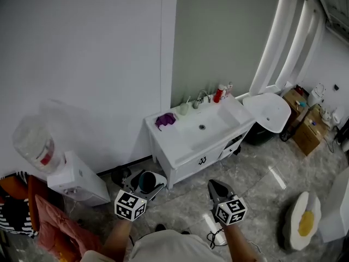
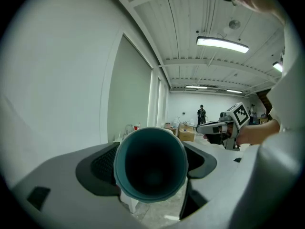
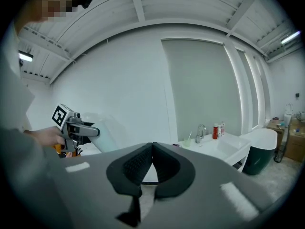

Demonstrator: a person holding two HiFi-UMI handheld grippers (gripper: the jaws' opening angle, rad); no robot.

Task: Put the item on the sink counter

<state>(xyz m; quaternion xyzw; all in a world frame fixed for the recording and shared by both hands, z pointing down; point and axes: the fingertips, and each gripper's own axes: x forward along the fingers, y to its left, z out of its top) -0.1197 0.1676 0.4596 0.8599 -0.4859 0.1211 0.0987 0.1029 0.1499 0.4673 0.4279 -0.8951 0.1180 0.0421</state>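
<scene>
My left gripper (image 1: 146, 183) is low in the head view, shut on a teal cup (image 1: 145, 181) with a dark inside. In the left gripper view the teal cup (image 2: 150, 164) fills the gap of the left gripper (image 2: 150, 168), its mouth facing the camera, with a pad pressed on either side. My right gripper (image 1: 216, 188) is beside it, shut and empty; the right gripper view shows the right gripper (image 3: 151, 150) with pads touching. The white sink counter (image 1: 163, 142) stands ahead against the wall, well apart from both grippers.
On the counter are a purple item (image 1: 164, 120), a pale green cup (image 1: 184, 109), a faucet (image 1: 202, 97) and a red bottle (image 1: 218, 94). A water dispenser (image 1: 79, 182) stands to the left, a tub (image 1: 268, 112) and cardboard boxes (image 1: 308, 134) to the right.
</scene>
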